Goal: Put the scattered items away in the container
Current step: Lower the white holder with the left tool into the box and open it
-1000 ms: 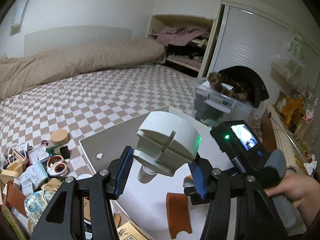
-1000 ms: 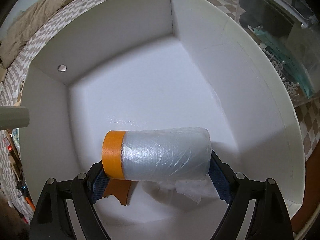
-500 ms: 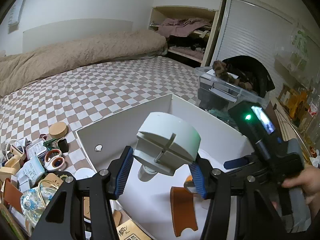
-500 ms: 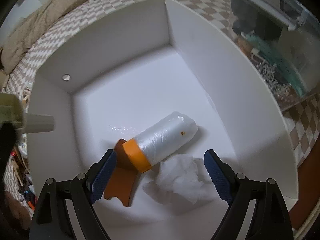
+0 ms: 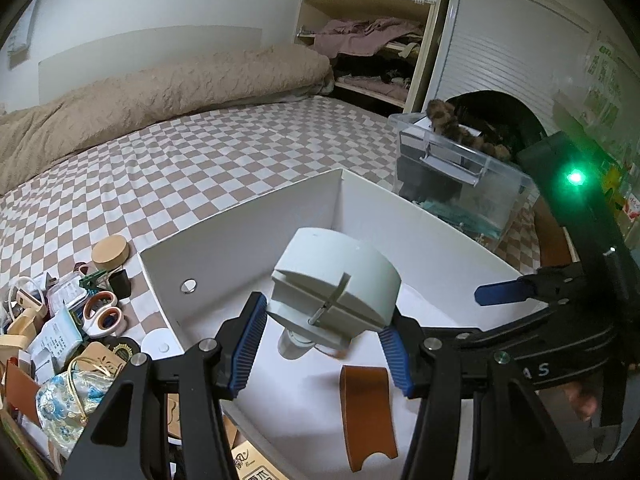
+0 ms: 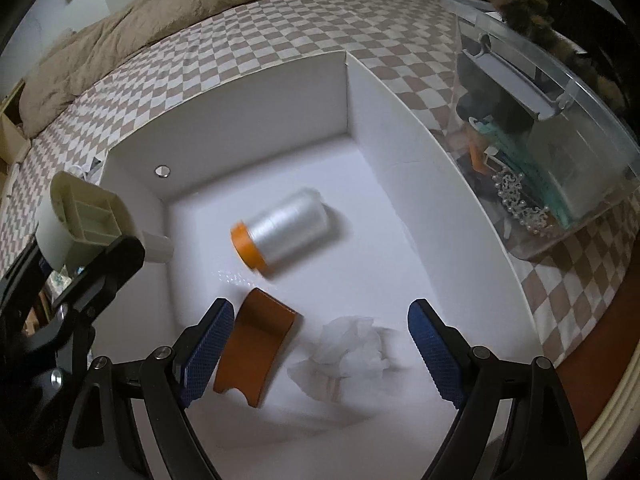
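Note:
My left gripper (image 5: 322, 350) is shut on a pale green plastic holder (image 5: 336, 280) and holds it above the white box (image 5: 240, 220). The holder also shows in the right wrist view (image 6: 80, 216) at the box's left wall. My right gripper (image 6: 318, 354) is open and empty above the box (image 6: 420, 120). A plastic film roll with an orange end (image 6: 282, 230) lies on the box floor, blurred. A brown leather piece (image 6: 256, 344) and a crumpled white tissue (image 6: 352, 352) lie near it. The leather piece shows in the left wrist view (image 5: 366, 412).
Scattered items lie left of the box on the checkered bed: scissors (image 5: 102, 314), a round wooden lid (image 5: 110, 252), a patterned pouch (image 5: 68, 400), small packets. A clear plastic bin (image 5: 460, 184) stands right of the box, also in the right wrist view (image 6: 540, 120).
My right gripper opened and let go of the film roll, which dropped and rolled farther into the box. The right gripper rose and pulled back. My left gripper moved over the box with the holder.

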`<state>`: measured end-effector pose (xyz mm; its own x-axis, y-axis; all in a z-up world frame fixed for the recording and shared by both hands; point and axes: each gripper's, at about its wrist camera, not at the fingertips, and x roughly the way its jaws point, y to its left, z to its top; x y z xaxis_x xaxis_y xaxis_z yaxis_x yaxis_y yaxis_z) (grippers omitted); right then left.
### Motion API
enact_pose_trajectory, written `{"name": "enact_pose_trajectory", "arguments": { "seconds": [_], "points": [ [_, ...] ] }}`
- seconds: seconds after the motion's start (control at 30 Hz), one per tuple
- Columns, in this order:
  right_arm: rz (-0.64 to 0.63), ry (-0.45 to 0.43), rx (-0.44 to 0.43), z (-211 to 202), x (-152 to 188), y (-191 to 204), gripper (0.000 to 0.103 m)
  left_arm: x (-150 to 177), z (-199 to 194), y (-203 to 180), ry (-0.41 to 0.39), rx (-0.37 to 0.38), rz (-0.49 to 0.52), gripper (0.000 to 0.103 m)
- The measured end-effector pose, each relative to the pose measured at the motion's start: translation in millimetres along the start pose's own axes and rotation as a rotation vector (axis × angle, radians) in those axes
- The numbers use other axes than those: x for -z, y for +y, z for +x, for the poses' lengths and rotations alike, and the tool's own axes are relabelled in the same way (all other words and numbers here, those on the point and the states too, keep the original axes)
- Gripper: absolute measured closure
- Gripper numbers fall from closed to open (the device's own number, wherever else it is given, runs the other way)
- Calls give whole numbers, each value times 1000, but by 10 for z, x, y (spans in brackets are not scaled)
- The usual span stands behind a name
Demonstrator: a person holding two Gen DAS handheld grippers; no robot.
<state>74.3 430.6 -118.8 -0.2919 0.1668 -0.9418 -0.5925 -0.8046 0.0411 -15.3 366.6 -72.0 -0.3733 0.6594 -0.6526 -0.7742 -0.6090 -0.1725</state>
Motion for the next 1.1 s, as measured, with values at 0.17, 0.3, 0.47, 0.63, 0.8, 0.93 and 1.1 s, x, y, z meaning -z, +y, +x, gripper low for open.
{"name": "enact_pose_trajectory", "arguments": {
  "seconds": [0.17, 0.3, 0.47, 0.63, 0.8, 0.93, 1.1],
  "points": [
    [-53, -14, 81, -40, 17, 23, 14, -3, 90, 15, 58, -21, 4, 48],
    [-87, -17, 107, -67, 50, 37, 14, 14, 187, 15, 122, -30, 19, 48],
    [-96, -27, 114, -129, 66, 23, 14, 68, 303, 15, 201, -36, 29, 48],
    [-84, -65, 144, -225, 52, -13, 14, 108, 415, -70, 269, -72, 86, 48],
    [-25, -103, 102, -341, 35, -109, 14, 160, 512, -242, 346, -70, 170, 48],
    [3, -118, 73, -397, 42, -141, 14, 195, 548, -333, 374, -55, 211, 48],
    [15, -127, 63, -420, 58, -159, 14, 250, 581, -418, 382, -47, 241, 48]
  ]
}}
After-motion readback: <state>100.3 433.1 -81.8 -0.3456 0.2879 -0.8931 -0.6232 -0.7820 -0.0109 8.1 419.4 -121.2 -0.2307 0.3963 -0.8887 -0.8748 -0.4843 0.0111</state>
